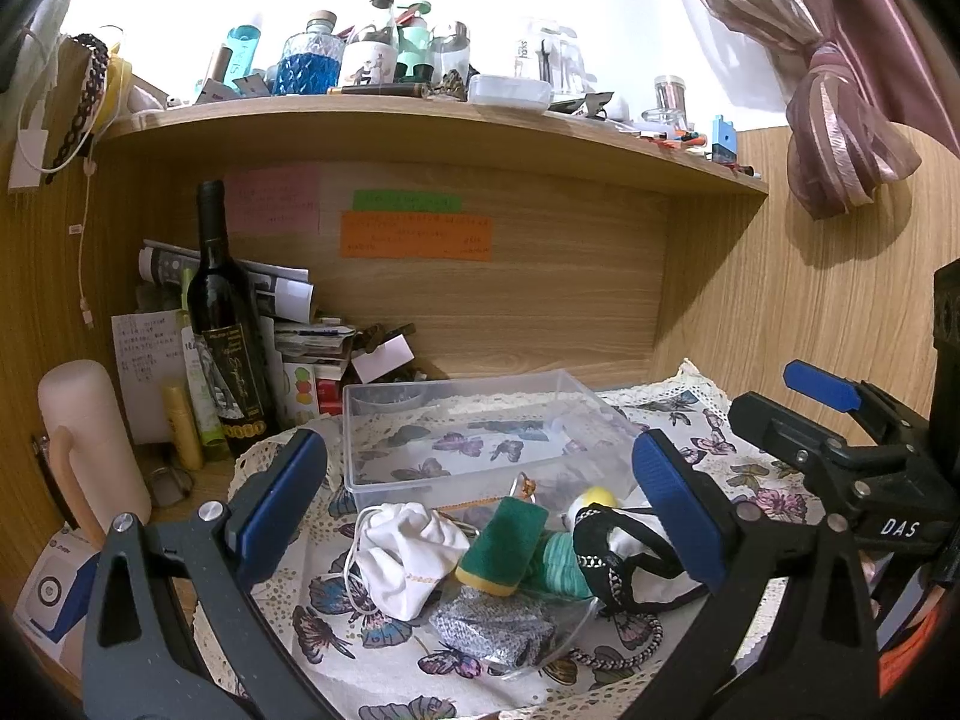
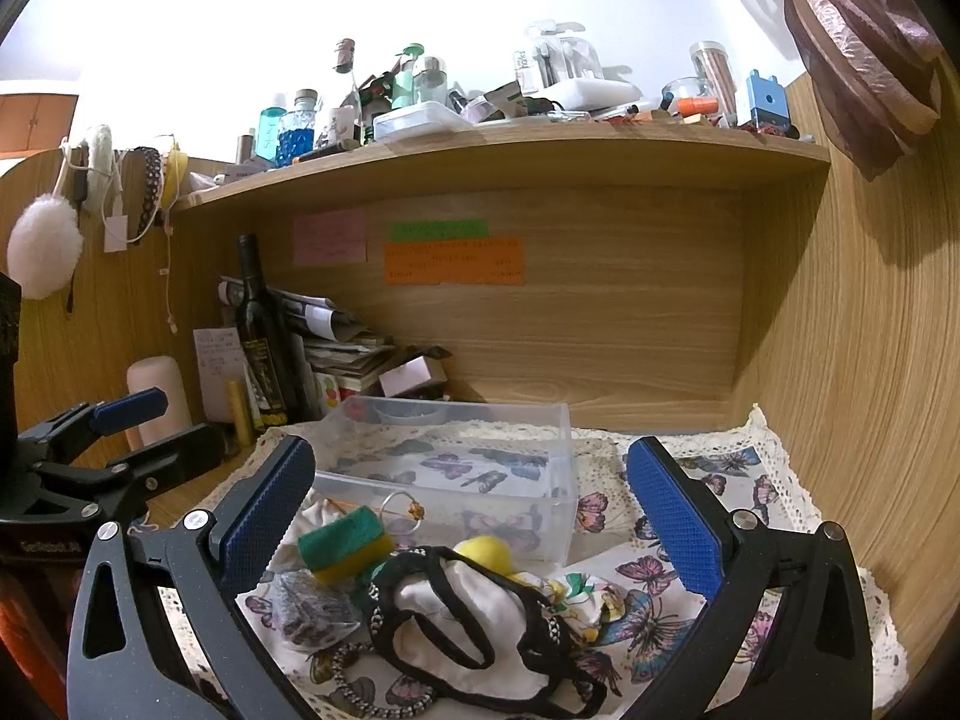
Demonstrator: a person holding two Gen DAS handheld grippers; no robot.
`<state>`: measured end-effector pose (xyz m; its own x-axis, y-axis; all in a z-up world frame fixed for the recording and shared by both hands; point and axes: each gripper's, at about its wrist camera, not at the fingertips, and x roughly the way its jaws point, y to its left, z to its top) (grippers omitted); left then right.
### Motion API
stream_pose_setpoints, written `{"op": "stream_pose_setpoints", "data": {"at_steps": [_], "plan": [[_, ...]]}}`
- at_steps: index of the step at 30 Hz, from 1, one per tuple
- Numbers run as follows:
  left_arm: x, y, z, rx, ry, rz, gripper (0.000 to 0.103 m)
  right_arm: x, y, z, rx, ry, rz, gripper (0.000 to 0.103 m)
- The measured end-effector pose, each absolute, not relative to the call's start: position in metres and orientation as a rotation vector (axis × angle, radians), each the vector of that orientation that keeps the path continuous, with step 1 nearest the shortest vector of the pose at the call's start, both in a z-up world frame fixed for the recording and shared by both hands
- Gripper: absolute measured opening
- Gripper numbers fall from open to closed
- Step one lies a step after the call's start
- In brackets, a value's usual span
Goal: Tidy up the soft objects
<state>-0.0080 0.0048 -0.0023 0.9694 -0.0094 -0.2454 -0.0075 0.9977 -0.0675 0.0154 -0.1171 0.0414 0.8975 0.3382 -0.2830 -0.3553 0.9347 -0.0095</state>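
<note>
The soft things you are sorting lie in a loose heap on the butterfly-print cloth [image 1: 336, 618], just in front of the clear plastic bin [image 1: 480, 420]. In that heap you have a green-and-yellow sponge [image 1: 504, 546] tilted up against a teal knitted piece [image 1: 555, 564], a white drawstring pouch [image 1: 408, 552] to its left, and a grey glittery pouch [image 1: 492, 630] nearer to you. On the right side a white garment with black trim [image 2: 474, 612] spreads over the cloth, with a yellow ball [image 2: 486, 552] just behind it and touching the bin's front wall. The bin itself holds nothing you can make out; the butterfly print shows through its floor.

Your left gripper [image 1: 480, 516] hangs above the heap with its blue pads spread wide, gripping nothing. Your right gripper [image 2: 474, 528] is likewise wide open over the white garment and empty-handed.

Further out, a dark wine bottle [image 1: 222, 324] stands at the back left beside a stack of papers [image 1: 300, 324], and coloured sticky notes [image 1: 414, 234] are stuck to the wooden back panel under a cluttered shelf [image 1: 420, 120].
</note>
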Motion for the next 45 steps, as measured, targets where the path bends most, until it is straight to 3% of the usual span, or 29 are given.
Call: {"op": "stream_pose_setpoints", "data": {"at_steps": [26,40,45], "plan": [[-0.008,0.002,0.0,-0.065,0.244,-0.01,0.103,0.017,-0.114,0.038,-0.065,0.294,0.369,0.103],[0.026,0.033,-0.04,-0.103,0.429,0.017,0.103,0.05,-0.12,-0.005,-0.085,0.475,0.384,0.103],[0.045,0.05,-0.052,-0.12,0.514,0.033,0.086,0.068,-0.121,-0.013,-0.093,0.548,0.402,0.099]]}}
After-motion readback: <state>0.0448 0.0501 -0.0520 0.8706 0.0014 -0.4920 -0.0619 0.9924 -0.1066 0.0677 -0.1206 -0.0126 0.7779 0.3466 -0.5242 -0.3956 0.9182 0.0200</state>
